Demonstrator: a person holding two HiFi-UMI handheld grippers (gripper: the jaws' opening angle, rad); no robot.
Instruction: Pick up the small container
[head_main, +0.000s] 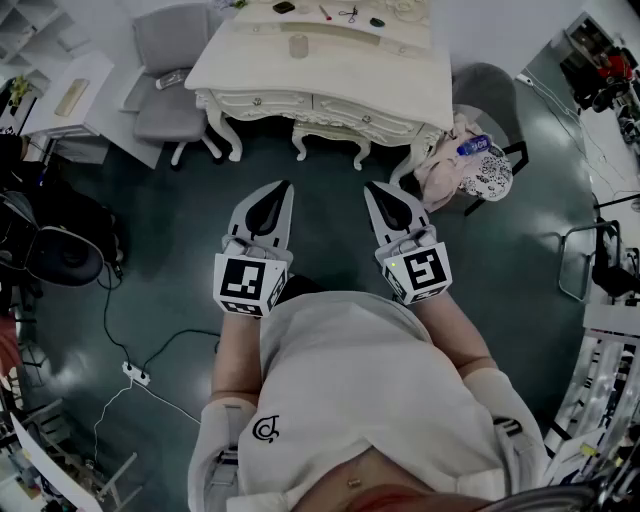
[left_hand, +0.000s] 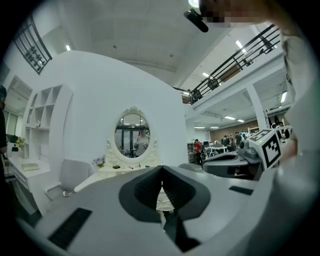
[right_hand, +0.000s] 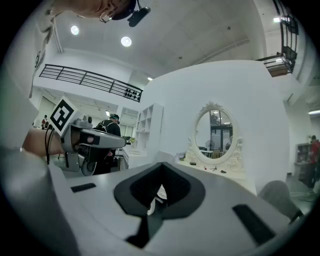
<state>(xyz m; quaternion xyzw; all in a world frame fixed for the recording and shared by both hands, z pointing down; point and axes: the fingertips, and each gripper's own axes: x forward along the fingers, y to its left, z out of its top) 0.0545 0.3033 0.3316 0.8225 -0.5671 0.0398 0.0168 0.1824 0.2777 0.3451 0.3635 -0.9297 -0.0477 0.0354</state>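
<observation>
A small beige cylindrical container (head_main: 298, 46) stands on the white vanity table (head_main: 330, 80) at the top of the head view, far ahead of both grippers. My left gripper (head_main: 285, 188) and right gripper (head_main: 370, 188) are held level side by side over the dark floor, short of the table's drawers. Each one's jaws meet at the tip with nothing between them. In the left gripper view the shut left gripper (left_hand: 161, 170) points at the table and its oval mirror (left_hand: 132, 132). The right gripper (right_hand: 161, 167) points at the same mirror (right_hand: 215, 131).
A grey chair (head_main: 170, 70) stands left of the table. At the table's right, another chair (head_main: 480, 120) holds clothes and a bottle (head_main: 472, 147). Small items lie along the tabletop's back. A power strip (head_main: 135, 373) and cables lie on the floor at left.
</observation>
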